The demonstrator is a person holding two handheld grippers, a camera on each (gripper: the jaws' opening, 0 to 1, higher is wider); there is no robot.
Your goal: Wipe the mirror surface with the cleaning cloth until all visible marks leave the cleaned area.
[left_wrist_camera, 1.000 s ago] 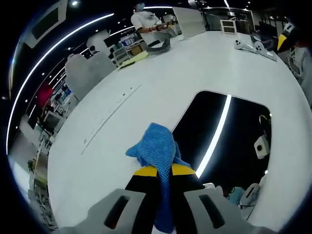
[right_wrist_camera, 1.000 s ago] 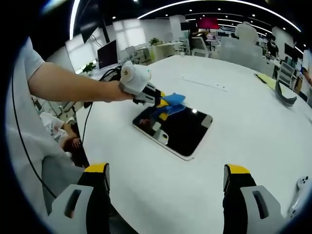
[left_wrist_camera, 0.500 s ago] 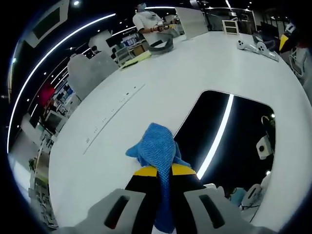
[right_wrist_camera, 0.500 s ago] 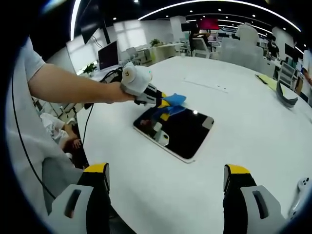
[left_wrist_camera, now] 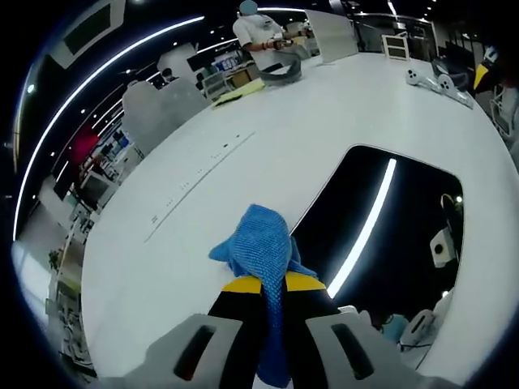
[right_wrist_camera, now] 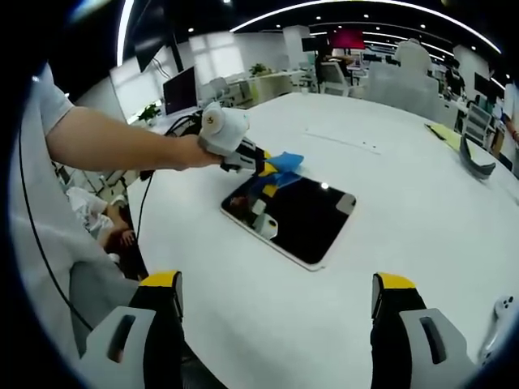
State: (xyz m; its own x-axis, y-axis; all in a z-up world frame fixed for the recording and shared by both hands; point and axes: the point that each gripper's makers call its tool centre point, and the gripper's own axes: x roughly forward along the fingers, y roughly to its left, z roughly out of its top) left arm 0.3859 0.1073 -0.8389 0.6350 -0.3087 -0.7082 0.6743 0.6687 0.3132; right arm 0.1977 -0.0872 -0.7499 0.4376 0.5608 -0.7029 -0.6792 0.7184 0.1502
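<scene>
A dark rectangular mirror (left_wrist_camera: 389, 235) (right_wrist_camera: 296, 217) lies flat on the white table (left_wrist_camera: 243, 154) (right_wrist_camera: 389, 194). My left gripper (left_wrist_camera: 272, 284) is shut on a blue cleaning cloth (left_wrist_camera: 261, 243), which hangs just above the table beside the mirror's near-left edge. In the right gripper view the left gripper (right_wrist_camera: 258, 165) and the cloth (right_wrist_camera: 284, 162) hover at the mirror's far-left corner, held by a person's hand. My right gripper (right_wrist_camera: 276, 324) stands open over the table's near edge, well short of the mirror.
A person stands at the table's far end (left_wrist_camera: 259, 32). A grey curved object (left_wrist_camera: 280, 74) (right_wrist_camera: 474, 158) and yellow paper (left_wrist_camera: 239, 91) lie far off. White controllers (left_wrist_camera: 438, 81) sit at the far right. Office chairs and desks surround the table.
The left gripper with the cloth has drawn back slightly from the mirror's corner toward the table beside it. The right gripper has stayed put.
</scene>
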